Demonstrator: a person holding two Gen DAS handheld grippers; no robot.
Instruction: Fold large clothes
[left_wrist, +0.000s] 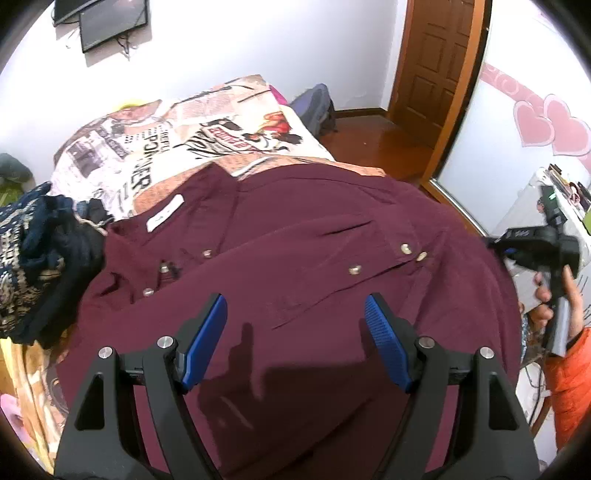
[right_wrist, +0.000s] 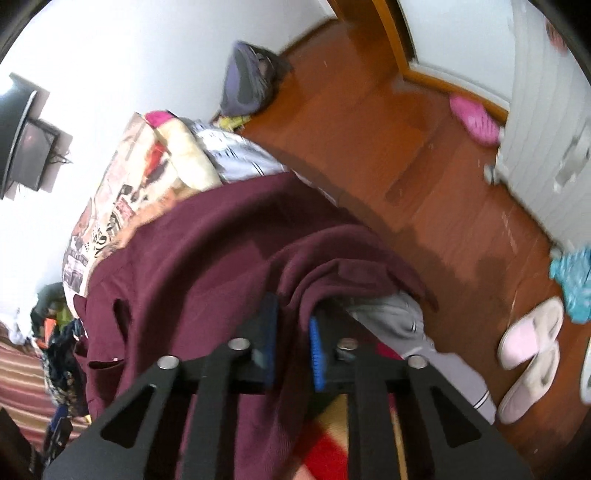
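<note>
A large maroon button-up shirt lies spread on the bed, collar and white label toward the left. My left gripper is open and empty, hovering just above the shirt's middle. My right gripper is shut on a bunched fold of the maroon shirt at the bed's edge, near the floor side. The right gripper also shows in the left wrist view, held by a hand at the far right.
A pile of dark patterned clothes sits left of the shirt. The printed bedspread stretches behind. A backpack leans on the wall. Slippers and a pink slipper lie on the wooden floor.
</note>
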